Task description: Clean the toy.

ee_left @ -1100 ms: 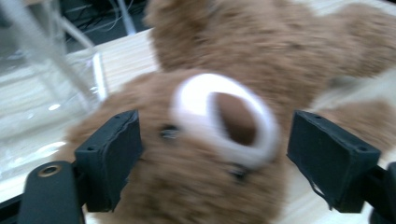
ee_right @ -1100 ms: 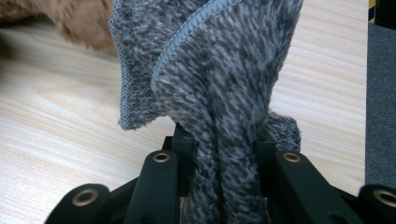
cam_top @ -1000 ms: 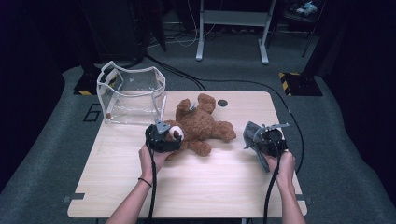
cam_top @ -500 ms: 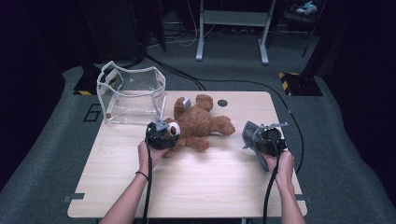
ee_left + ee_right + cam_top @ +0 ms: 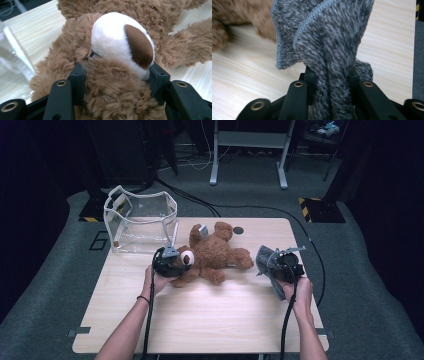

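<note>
The teddy bear's (image 5: 117,75) fur hides the jaws' tips (left gripper view); its limbs run past the frame's edges.

Both forearms come in from 6 o'clock in the high view. The left hand (image 5: 156,281) holds the left tool (image 5: 172,262) pointing toward 2 o'clock; its jaws have just been closing and now press on a bear's (image 5: 117,82) head from both sides. The right hand (image 5: 298,292) holds the right tool (image 5: 272,265) at 3 o'clock, aimed toward 10 o'clock, jaws clamped on a bunched cloth (image 5: 332,50).
</note>
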`<state>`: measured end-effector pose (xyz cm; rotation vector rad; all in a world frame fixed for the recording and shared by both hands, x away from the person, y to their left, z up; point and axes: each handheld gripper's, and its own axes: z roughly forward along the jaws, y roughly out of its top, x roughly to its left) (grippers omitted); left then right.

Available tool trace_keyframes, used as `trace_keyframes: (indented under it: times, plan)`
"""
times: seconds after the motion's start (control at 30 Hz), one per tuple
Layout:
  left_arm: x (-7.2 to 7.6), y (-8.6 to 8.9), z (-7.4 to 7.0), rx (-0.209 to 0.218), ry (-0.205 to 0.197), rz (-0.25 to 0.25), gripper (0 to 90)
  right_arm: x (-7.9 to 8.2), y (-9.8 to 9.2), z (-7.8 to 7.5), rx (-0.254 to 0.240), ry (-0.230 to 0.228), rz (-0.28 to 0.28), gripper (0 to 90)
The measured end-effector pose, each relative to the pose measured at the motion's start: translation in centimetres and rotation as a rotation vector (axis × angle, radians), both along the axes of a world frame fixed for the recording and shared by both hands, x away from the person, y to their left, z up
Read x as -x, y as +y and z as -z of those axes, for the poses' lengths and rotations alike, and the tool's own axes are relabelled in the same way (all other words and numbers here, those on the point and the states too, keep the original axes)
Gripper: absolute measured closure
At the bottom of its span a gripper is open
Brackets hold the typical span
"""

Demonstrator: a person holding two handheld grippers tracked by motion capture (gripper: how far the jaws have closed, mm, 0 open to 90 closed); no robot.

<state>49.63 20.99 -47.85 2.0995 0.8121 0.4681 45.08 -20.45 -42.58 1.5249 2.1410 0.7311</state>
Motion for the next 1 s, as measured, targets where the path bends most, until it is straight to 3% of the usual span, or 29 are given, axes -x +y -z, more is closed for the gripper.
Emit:
trace_keyframes:
  times: [0.2, 0.53, 0.73, 0.8, 0.93, 1.0]
  plan:
    - [-0.4, 0.2, -0.1, -0.009, 0.015, 0.074, 46.7, -1.2, 2.2, -1.7, 0.011, -0.020, -0.058, 71.8]
    - [-0.6, 0.3, -0.2, -0.023, -0.004, 0.173, 47.5, -3.3, 6.0, -3.4, 0.040, -0.042, -0.131, 71.8]
    - [-0.8, -0.1, -0.2, -0.017, -0.002, 0.224, 47.4, -4.5, 7.0, -2.9, 0.032, -0.017, -0.144, 71.9]
    - [-0.8, -0.4, -0.2, -0.024, -0.009, 0.230, 47.2, -5.0, 7.5, -2.3, 0.032, 0.022, -0.134, 71.9]
    - [-0.7, -0.7, -0.2, -0.004, -0.022, 0.168, 43.4, -6.1, 8.1, -0.3, 0.031, 0.075, -0.142, 72.7]
    - [-0.6, -0.8, -0.3, -0.016, -0.029, 0.156, 41.0, -6.2, 8.4, 0.6, 0.039, 0.101, -0.146, 73.1]
